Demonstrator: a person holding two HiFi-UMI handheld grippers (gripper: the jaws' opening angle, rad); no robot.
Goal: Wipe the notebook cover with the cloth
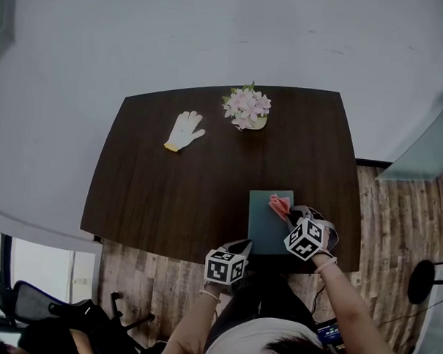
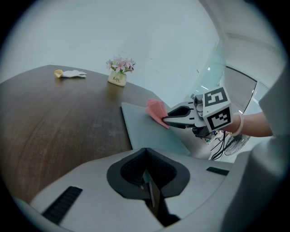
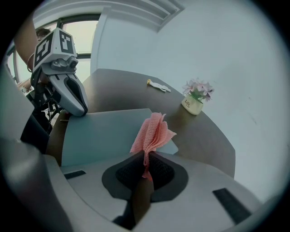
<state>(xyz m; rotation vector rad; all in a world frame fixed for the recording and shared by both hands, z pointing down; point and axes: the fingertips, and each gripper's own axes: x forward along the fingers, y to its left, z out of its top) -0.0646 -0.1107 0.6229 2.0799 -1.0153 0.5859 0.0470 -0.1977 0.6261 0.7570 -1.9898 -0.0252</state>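
Note:
A teal notebook (image 1: 265, 220) lies flat near the table's front edge, right of centre. My right gripper (image 1: 288, 220) is over its right half, shut on a folded pink cloth (image 1: 279, 204) that fans out past the jaws. In the right gripper view the cloth (image 3: 152, 132) stands up from the shut jaws above the notebook cover (image 3: 104, 133). My left gripper (image 1: 240, 247) is at the notebook's near left corner, shut and holding nothing. The left gripper view shows the notebook (image 2: 147, 129), the cloth (image 2: 156, 111) and the right gripper (image 2: 168, 120).
A white work glove (image 1: 185, 130) lies at the back left of the dark wooden table (image 1: 169, 192). A small pot of pink flowers (image 1: 247, 108) stands at the back centre. An office chair (image 1: 47, 312) and cables are on the floor nearby.

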